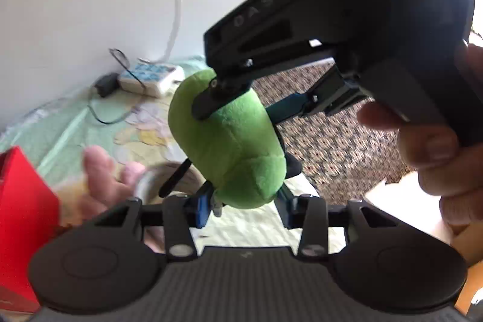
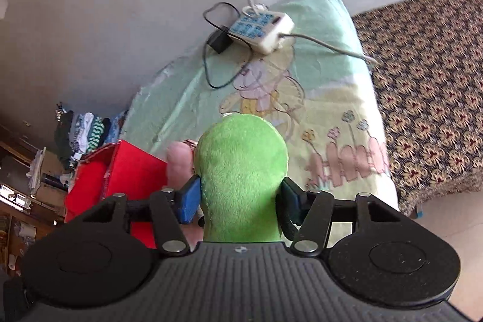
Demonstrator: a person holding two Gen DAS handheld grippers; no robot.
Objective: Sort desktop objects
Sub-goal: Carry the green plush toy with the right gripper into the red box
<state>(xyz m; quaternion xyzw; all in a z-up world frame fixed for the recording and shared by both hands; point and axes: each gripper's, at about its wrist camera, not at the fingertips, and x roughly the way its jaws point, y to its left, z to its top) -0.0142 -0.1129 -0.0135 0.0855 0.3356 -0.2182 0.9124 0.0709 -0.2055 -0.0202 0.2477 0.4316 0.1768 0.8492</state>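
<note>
Both tongs (image 1: 244, 207) (image 2: 238, 198) clamped, hands gripping

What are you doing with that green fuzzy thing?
A person is sorting things using hand-held tongs. The right tongs are shut on a green plush toy, holding it in the air over a pale green cartoon-print cloth. The left tongs sit around the toy's lower end. An open red cardboard box stands nearby.

A plain pale wall (image 2: 120, 5) rises behind a worktop under a mint cartoon-print cloth (image 2: 326, 98) — beside it, a dark patterned bedspread (image 2: 428, 86) — daylight throughout.
</note>
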